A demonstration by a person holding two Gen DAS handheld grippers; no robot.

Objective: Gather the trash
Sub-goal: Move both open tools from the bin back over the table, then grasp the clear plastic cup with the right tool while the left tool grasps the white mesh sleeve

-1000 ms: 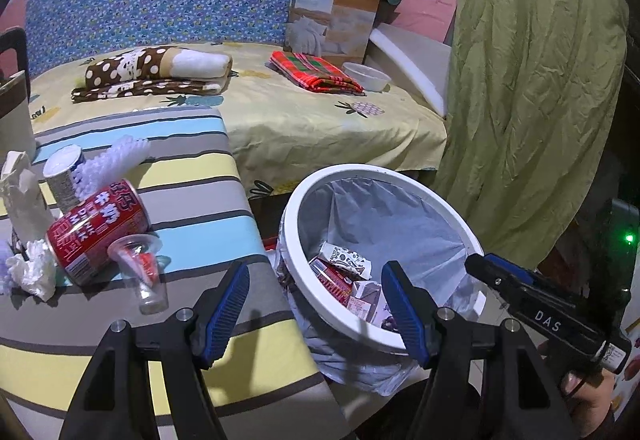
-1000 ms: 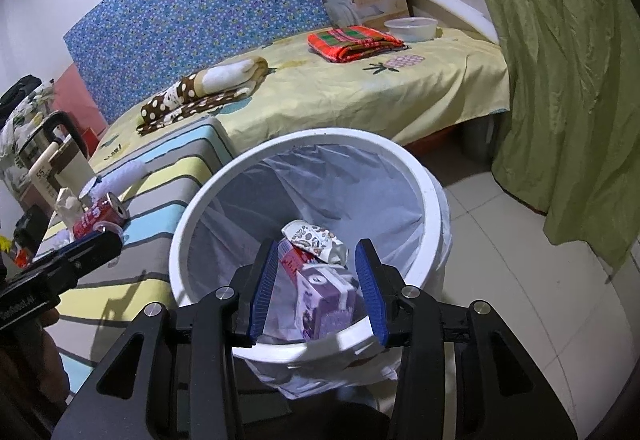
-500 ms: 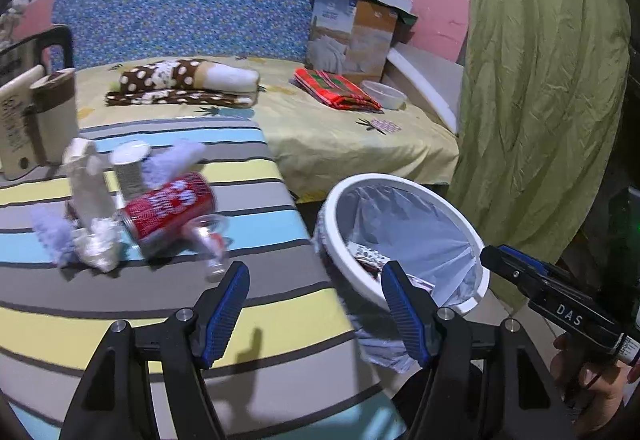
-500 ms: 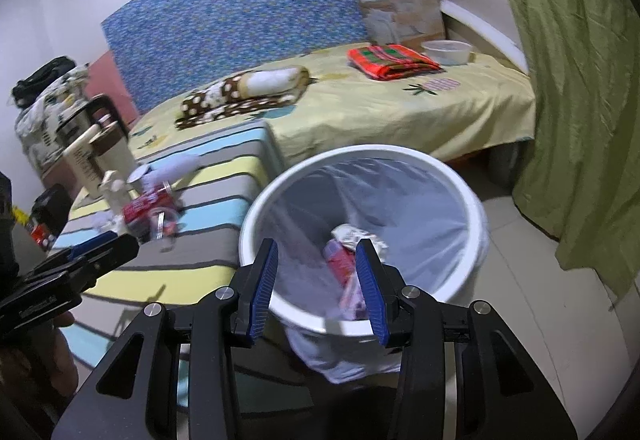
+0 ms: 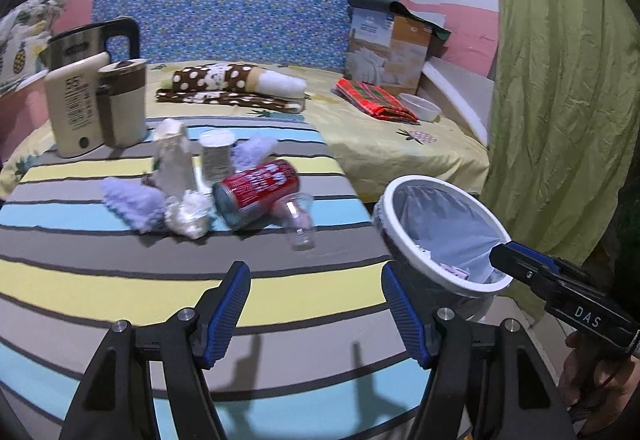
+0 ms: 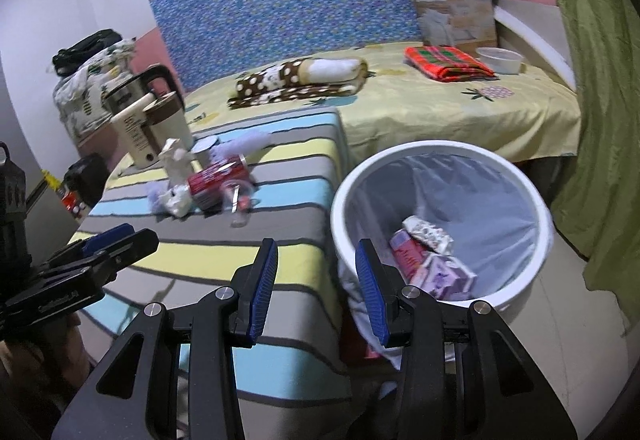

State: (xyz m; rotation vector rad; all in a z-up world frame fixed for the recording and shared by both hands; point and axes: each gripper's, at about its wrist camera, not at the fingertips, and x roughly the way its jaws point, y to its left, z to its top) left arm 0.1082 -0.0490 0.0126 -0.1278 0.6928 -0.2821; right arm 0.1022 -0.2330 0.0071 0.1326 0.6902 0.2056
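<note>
We hold both tongs over the near end of the striped table (image 5: 120,296), and neither carries anything. Our left gripper (image 5: 316,314) stands with its blue pads wide apart and only the tablecloth showing between them. Our right gripper (image 6: 316,282) is partly open, also empty, with the table's edge and the rim of the bin in the gap between its pads. The trash still to be gathered sits in a cluster farther back on the table: a red can (image 5: 256,193) lying on its side, a clear plastic cup (image 5: 298,217) tipped over just beside it, a crumpled white tissue (image 5: 188,213) touching the can's other side, a small white carton (image 5: 173,155) standing behind, and a round tin (image 5: 217,155) next to that. The white bin (image 6: 436,224) with its grey liner stands on the floor right beside the table, and several wrappers and a purple box (image 6: 446,276) lie in it.
</note>
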